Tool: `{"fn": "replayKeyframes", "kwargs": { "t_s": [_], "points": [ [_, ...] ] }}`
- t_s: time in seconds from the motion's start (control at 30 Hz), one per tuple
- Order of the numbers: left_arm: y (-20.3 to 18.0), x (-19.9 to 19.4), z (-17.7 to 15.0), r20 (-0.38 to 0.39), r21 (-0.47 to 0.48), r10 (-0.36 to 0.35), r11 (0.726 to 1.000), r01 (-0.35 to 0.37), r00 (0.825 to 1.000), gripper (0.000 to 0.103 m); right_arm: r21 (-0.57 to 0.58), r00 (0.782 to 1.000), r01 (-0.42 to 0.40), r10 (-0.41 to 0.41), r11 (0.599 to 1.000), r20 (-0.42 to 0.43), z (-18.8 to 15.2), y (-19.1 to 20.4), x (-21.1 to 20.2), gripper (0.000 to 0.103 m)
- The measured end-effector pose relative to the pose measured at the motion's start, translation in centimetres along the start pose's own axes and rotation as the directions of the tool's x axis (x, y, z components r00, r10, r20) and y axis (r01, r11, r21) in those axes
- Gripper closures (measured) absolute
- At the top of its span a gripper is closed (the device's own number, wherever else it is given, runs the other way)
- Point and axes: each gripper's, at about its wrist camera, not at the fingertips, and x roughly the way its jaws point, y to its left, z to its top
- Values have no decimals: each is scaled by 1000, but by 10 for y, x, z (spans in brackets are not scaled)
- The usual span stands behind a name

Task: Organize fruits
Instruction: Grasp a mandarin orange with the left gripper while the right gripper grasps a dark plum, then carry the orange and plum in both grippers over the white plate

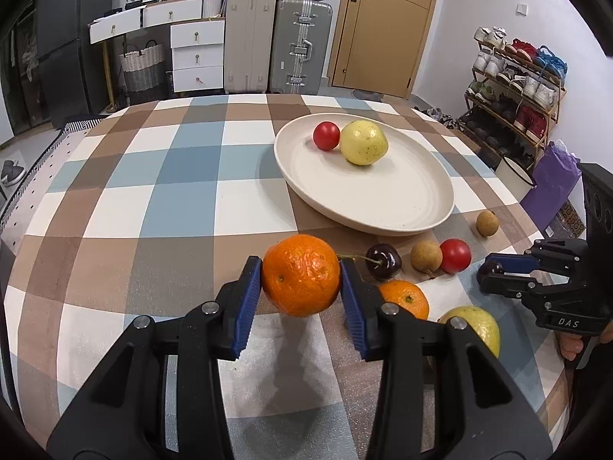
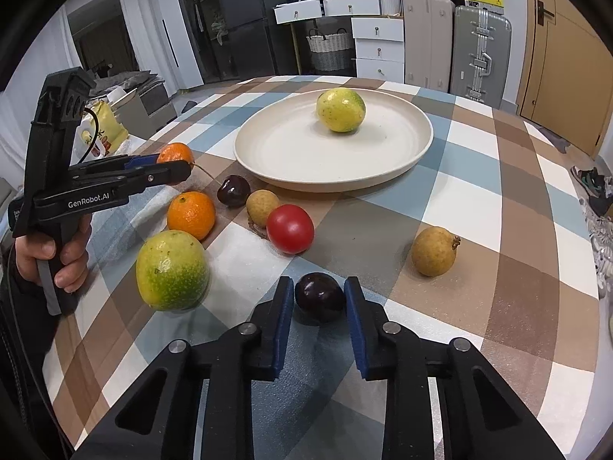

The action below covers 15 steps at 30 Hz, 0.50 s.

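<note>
- While your left hand-held gripper (image 1: 301,275) is clamped on an orange (image 1: 301,274), that fruit hangs clear above the checked surface (image 1: 153,199).
- Your right hand-held gripper (image 2: 320,297) is closed on a dark plum (image 2: 320,296) that rests on the surface.
- On the cream plate (image 1: 383,207) sit a yellow fruit (image 1: 364,142) and a red tomato (image 1: 326,136), touching.
- Loose near the plate lie a second orange (image 2: 191,215), a cherry (image 2: 233,191), a second tomato (image 2: 290,229) and a green-yellow fruit (image 2: 172,270).
</note>
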Motion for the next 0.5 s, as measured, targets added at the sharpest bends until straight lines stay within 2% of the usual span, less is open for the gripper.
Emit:
{"fn": "replayKeyframes", "kwargs": {
  "t_s": [0.23,0.5],
  "points": [
    [0,-2,0,14,-6,-1,1000,1,1000,65,-7,1000,-1,2,1000,19,1,1,-3,76],
    [1,-12,1,54,-23,-2,1000,3,999,65,19,997,11,-12,1000,81,5,-4,-13,76]
  ]
}}
